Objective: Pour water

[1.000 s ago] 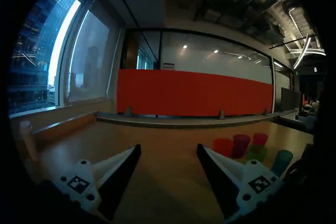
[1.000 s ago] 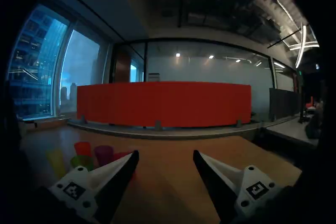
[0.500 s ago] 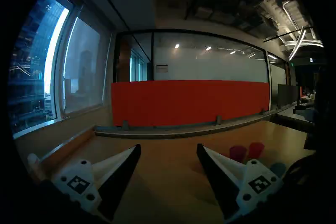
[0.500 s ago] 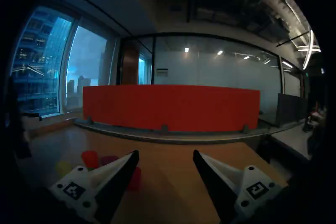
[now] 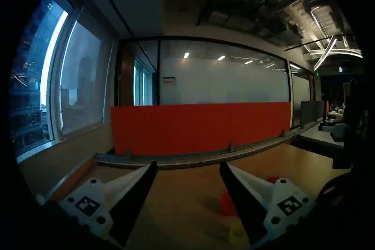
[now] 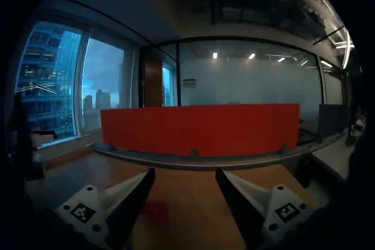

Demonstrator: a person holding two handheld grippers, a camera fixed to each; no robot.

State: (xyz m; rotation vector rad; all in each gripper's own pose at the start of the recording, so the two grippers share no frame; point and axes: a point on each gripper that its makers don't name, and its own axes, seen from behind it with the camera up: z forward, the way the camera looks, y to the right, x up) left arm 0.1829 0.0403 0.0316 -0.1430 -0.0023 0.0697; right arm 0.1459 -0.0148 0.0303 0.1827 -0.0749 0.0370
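Left tongs (image 5: 187, 164) and right tongs (image 6: 184, 171), both held level above the wooden tabletop (image 5: 187, 217). Each pair stands wide open with nothing between its fingers. The horizontal, raised attitude suggests a carrying or approach posture, not a grasp: no finger touches any vessel.

The task's vessels sit low and near the tongs. In the left gripper view, a red cup (image 5: 228, 203) stands on the tabletop just beside the inner edge of the right-hand finger, with a yellow cup (image 5: 238, 233) nearer the camera below it. In the right gripper view, a red cup (image 6: 157, 212) appears as a blurred patch beside the left-hand finger; whether it is the same cup cannot be told. Which cup holds water cannot be told either.

As a judgement, pouring has not begun: 1 pair of tongs must first dip and close on a cup.

The room is a dim office. A red partition (image 5: 201, 125) borders the tabletop's far edge, a frosted glass wall (image 5: 225, 79) rises behind it, and tall windows (image 6: 51, 90) show city towers.
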